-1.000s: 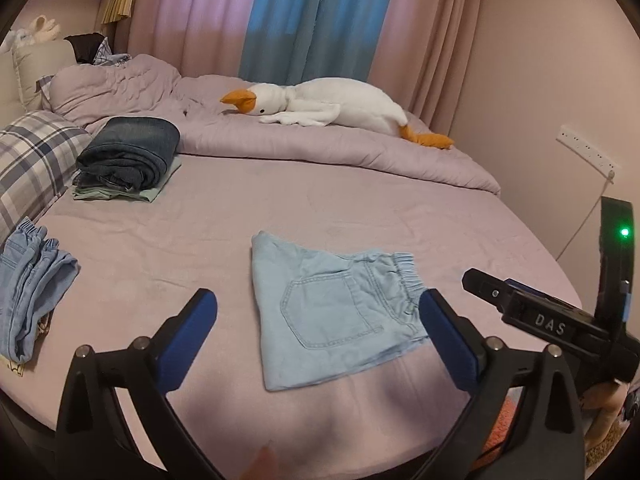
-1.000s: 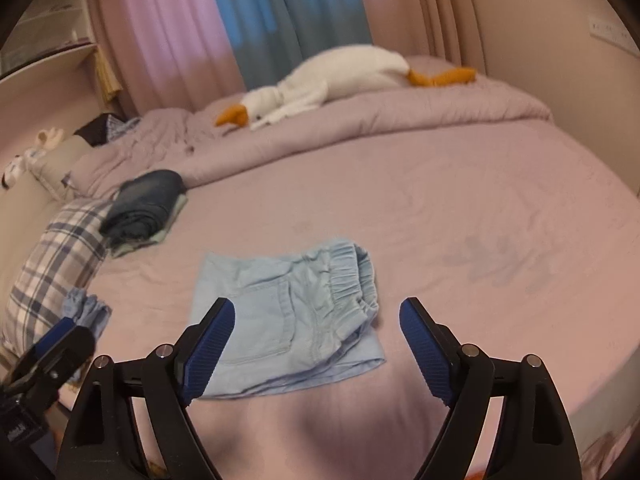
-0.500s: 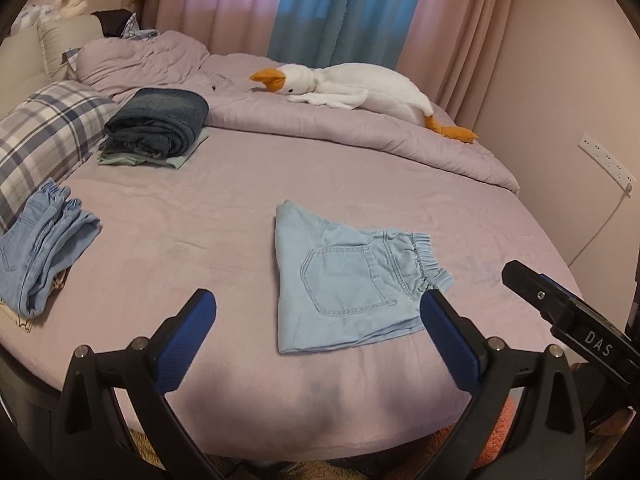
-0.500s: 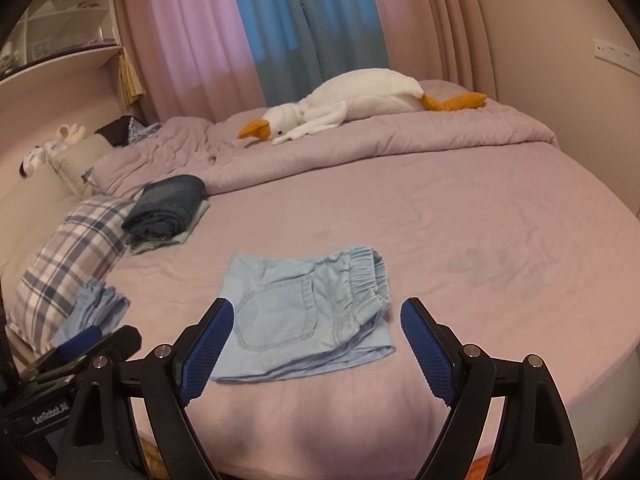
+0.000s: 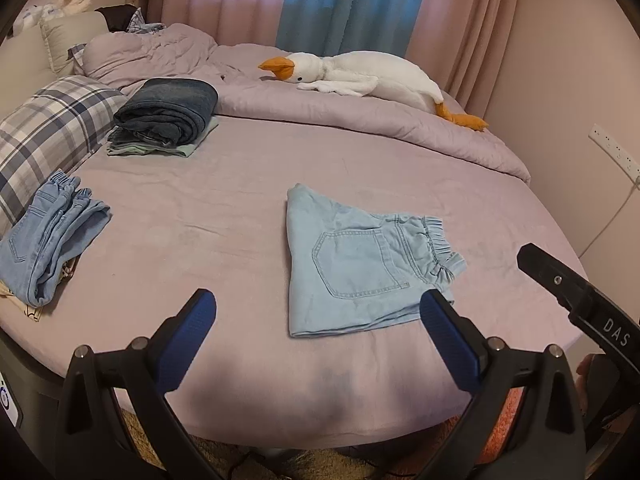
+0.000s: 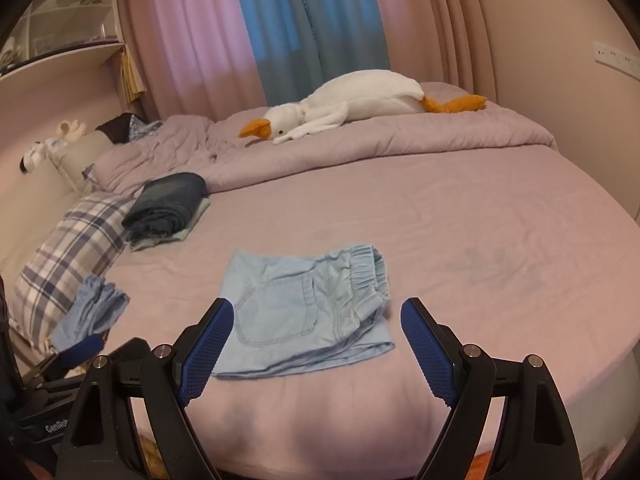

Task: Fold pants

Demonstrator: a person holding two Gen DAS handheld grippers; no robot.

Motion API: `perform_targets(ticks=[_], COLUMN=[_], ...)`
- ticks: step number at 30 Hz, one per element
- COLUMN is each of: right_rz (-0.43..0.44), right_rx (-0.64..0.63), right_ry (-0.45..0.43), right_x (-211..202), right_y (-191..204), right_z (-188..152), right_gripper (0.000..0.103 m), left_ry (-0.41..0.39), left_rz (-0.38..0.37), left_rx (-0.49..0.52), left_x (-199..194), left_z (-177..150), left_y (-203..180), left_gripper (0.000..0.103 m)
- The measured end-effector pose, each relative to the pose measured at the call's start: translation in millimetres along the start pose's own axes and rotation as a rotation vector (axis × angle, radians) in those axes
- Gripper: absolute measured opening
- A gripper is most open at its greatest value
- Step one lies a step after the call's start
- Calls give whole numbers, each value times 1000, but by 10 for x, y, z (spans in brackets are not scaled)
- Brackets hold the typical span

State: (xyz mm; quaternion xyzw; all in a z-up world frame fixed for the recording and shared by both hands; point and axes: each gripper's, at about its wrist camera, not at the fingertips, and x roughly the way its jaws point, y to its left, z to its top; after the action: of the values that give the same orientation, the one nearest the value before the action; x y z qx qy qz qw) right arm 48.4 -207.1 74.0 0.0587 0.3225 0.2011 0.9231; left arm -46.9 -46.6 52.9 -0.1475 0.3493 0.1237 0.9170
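The light blue denim pants (image 5: 360, 264) lay folded into a compact, roughly square packet on the lilac bed sheet (image 5: 224, 216), a little right of centre in the left wrist view and at centre in the right wrist view (image 6: 308, 312). A stitched back pocket faced up on the top layer, and the gathered elastic waistband bunched in ruffles along the packet's right edge. The left edge was a clean straight fold; along the near edge the stacked layers showed as thin lines, slightly uneven at the near right corner. The cloth looked soft and lightly creased.

The left gripper (image 5: 316, 338) hung at the lower middle of its frame with its blue-padded jaws spread wide and nothing between them; its right pad overlapped the packet's near right corner in the picture, though whether it touched the cloth could not be told. The right gripper (image 6: 316, 348) also stood wide open and empty, its pads framing the near part of the packet.

In the left wrist view, another pair of light jeans (image 5: 48, 248) lay crumpled at the left edge, a dark folded stack (image 5: 168, 116) sat at upper left beside a plaid pillow (image 5: 44, 132), and a plush goose (image 5: 360, 76) stretched across the rumpled duvet at the top.
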Motion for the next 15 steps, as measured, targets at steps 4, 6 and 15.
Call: perform_targets(ticks=[4, 6, 15], right_rz=[-3, -2, 5], right_rx=[-4, -5, -11], right_ry=[5, 10, 15], right_x=[13, 20, 31], right_y=[6, 7, 19], right_z=[-15, -17, -24], right_gripper=[86, 86, 86], left_ry=[-5, -5, -9], left_rz=[-1, 4, -9], left_rx=[7, 9, 6], left_x=[-5, 3, 7], left_z=[-14, -16, -25], left_y=[-15, -14, -37], left_gripper=[101, 101, 101])
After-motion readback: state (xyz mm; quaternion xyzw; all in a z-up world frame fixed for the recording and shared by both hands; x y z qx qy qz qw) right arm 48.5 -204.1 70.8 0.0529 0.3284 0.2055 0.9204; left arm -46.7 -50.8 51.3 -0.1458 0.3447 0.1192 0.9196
